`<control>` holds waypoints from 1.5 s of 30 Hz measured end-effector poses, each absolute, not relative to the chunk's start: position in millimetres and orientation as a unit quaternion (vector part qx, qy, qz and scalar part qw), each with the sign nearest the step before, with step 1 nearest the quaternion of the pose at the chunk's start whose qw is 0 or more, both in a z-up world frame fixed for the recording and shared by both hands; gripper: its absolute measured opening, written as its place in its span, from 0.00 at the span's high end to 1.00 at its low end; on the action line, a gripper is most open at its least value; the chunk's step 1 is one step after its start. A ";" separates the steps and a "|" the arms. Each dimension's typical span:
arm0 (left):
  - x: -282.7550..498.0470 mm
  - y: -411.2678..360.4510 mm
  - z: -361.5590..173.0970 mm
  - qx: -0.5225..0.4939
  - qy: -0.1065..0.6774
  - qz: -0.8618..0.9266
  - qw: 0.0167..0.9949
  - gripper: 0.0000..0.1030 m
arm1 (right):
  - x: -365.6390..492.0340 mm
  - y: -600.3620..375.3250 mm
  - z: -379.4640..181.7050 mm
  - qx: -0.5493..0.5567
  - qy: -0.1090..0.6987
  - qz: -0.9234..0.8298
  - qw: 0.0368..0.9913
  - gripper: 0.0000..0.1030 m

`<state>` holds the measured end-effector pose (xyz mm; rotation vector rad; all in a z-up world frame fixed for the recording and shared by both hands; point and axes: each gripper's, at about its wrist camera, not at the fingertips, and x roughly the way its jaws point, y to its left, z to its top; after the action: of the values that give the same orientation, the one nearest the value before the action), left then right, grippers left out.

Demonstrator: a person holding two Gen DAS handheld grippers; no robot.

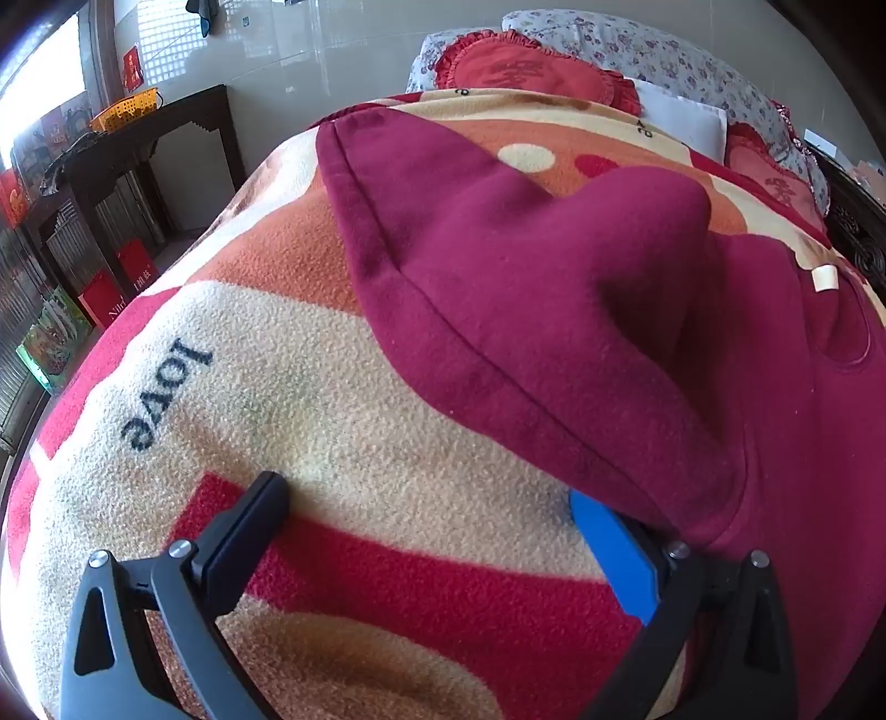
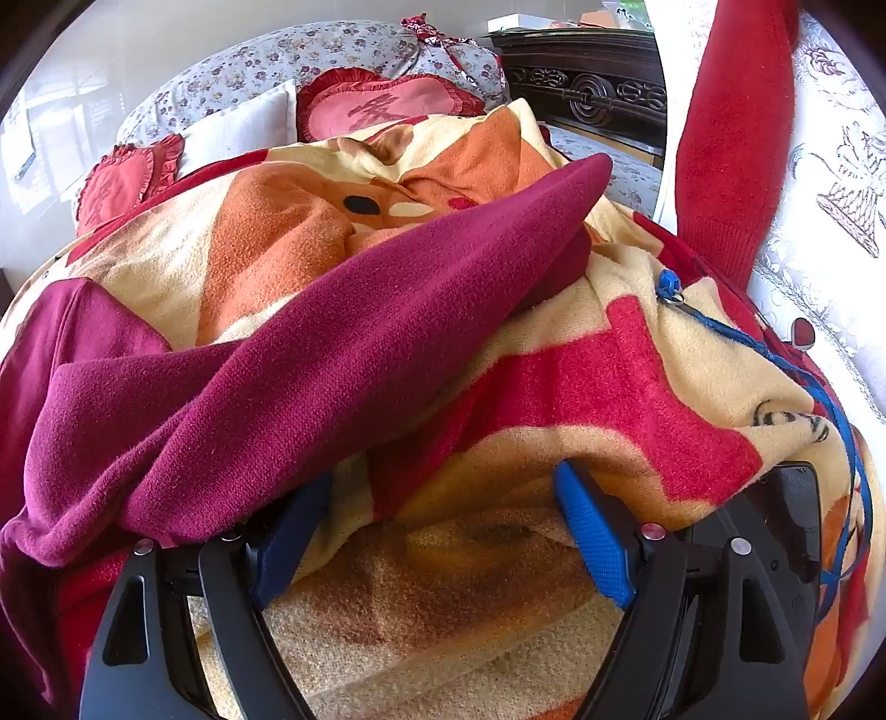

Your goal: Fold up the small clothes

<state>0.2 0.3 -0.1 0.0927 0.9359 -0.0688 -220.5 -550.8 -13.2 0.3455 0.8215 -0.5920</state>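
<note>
A small maroon sweatshirt [image 1: 554, 310] lies on a fleece blanket [image 1: 310, 421] patterned in cream, red and orange. In the left wrist view my left gripper [image 1: 426, 509] is open over the blanket, and the garment's edge drapes over its right blue-padded finger [image 1: 614, 554]. In the right wrist view the sweatshirt [image 2: 310, 354] is bunched, with one sleeve stretching up to the right. My right gripper [image 2: 437, 515] is open; the cloth's lower edge lies over its left finger [image 2: 288, 543], and nothing is pinched between the fingers.
Red heart cushions [image 1: 531, 66] and a floral pillow [image 1: 664, 50] lie at the bed's head. A dark side table [image 1: 144, 155] with a yellow basket stands left. In the right wrist view a red-sleeved arm [image 2: 731, 127], a dark carved headboard [image 2: 587, 94] and a blue cord [image 2: 830, 399] show.
</note>
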 end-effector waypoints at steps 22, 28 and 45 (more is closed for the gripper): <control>-16.3 0.2 10.5 0.053 0.473 -0.045 0.878 0.00 | -218.4 -547.4 -11.9 0.158 0.395 -0.291 0.857 0.36; -50.8 -5.9 36.1 0.072 0.438 -0.067 0.894 0.00 | -237.7 -520.8 9.1 0.160 0.411 -0.309 0.843 0.37; -85.2 -27.7 91.2 0.069 0.414 -0.116 0.900 0.00 | -296.3 -391.8 153.5 0.181 0.468 -0.105 0.859 0.37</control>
<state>-85.2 -27.7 91.2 0.1426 0.8574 -0.2404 -296.3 -391.8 153.5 0.3805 0.9818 -0.2214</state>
